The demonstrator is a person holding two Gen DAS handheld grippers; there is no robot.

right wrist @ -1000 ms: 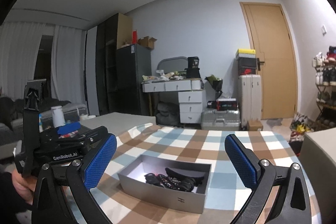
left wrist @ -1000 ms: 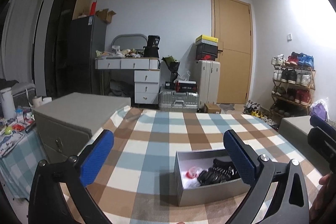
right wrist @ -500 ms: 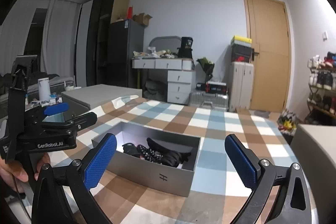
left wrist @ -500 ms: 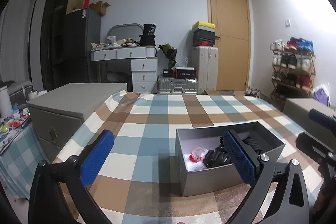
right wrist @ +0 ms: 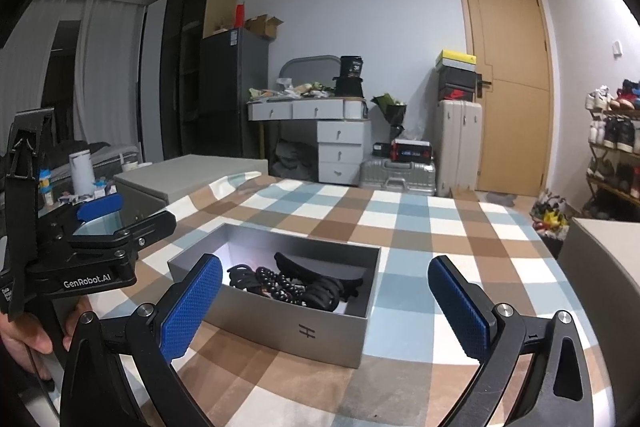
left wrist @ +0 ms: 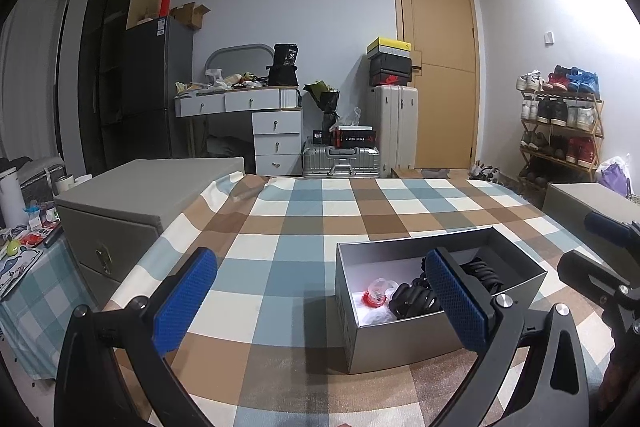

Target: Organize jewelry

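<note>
An open grey box [left wrist: 404, 347] [right wrist: 280, 331] stands on the checked tablecloth [left wrist: 280, 247]. It holds black beaded bracelets and hair clips [right wrist: 296, 287] [left wrist: 412, 301] and a small red and clear item [left wrist: 374, 295]. My left gripper [left wrist: 320, 303] is open and empty, just in front of the box's left end; its right finger overlaps the box. My right gripper [right wrist: 326, 307] is open and empty, in front of the box. The left gripper also shows at the left of the right wrist view [right wrist: 100, 227].
A grey storage box [left wrist: 132, 195] stands left of the table and another [left wrist: 588, 199] to the right. A side table with bottles and clutter [left wrist: 24, 243] is at far left. Desk, suitcases and shoe rack [left wrist: 560, 131] stand beyond the table's far edge.
Both grippers have come lower and closer to the box, which now looks larger in both views. Both stay open and empty.
</note>
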